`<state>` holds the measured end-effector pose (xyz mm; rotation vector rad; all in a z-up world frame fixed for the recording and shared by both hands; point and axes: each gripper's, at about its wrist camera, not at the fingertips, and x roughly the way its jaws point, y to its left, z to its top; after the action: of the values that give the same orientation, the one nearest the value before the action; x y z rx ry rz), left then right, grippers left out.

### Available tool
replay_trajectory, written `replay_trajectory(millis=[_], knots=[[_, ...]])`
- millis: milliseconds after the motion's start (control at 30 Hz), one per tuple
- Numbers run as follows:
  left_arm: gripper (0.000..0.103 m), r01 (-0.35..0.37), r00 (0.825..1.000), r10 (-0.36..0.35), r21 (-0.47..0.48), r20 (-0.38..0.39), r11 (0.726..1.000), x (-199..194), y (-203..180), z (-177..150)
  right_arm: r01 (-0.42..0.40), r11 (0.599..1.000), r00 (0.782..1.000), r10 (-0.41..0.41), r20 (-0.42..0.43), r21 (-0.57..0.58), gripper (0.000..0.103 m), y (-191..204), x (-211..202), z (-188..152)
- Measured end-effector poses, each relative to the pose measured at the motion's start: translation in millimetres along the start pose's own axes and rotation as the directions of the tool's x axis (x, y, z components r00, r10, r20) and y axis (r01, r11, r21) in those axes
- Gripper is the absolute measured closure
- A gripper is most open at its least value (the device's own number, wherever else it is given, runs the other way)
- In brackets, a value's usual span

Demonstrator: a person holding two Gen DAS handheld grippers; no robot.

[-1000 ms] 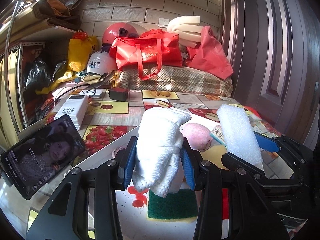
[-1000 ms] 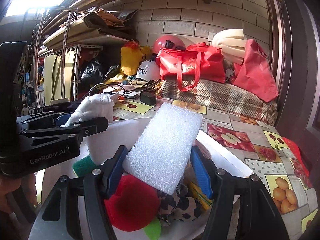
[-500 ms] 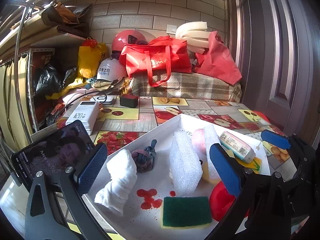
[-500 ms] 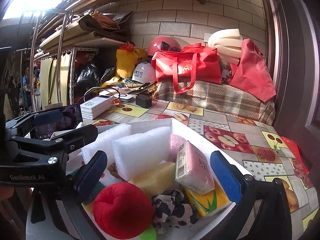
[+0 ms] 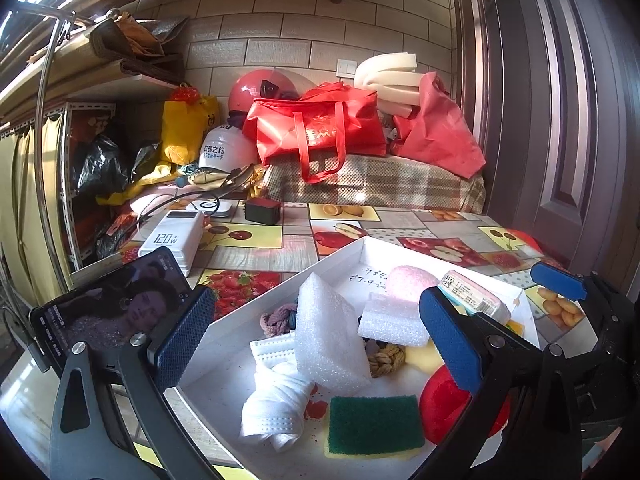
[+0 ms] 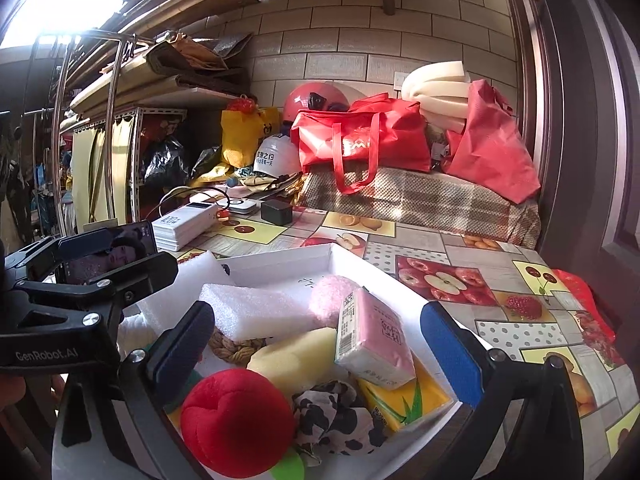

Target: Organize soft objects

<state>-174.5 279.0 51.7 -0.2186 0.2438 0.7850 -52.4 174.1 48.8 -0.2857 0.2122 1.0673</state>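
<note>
Fruit-patterned oilcloth covered the table (image 5: 256, 256) where your shallow white tray (image 5: 344, 254) sat. Inside it, the rolled white cloth (image 5: 276, 404) lay beside the white foam block (image 5: 332, 344). Your left gripper (image 5: 316, 344) and right gripper (image 6: 320, 344) both stood wide apart, empty.

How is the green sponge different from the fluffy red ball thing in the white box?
The green sponge is flat and rectangular; the red plush ball is round and puffy. The sponge is dark green on top with a yellow layer beneath; the ball is red all over, with a crease down its middle. The sponge looks rough; the ball looks fuzzy. Both are soft things lying in the white tray.
</note>
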Motion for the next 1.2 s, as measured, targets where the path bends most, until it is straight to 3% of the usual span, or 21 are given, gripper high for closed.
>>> replay_trajectory(millis=[767,1200], knots=[[0.000,0.040,0.999,-0.040,0.028,0.022,0.999,-34.8,-24.1,-11.9,-0.014,0.999,1.000,0.015,-0.007,0.031,0.000,-8.5,-46.2,-17.1],[0.000,0.001,1.000,-0.001,0.066,-0.011,0.998,-51.7,-45.3,-23.3,-0.027,0.998,1.000,0.028,-0.013,0.064,0.000,-27.2,-88.7,-34.1]])
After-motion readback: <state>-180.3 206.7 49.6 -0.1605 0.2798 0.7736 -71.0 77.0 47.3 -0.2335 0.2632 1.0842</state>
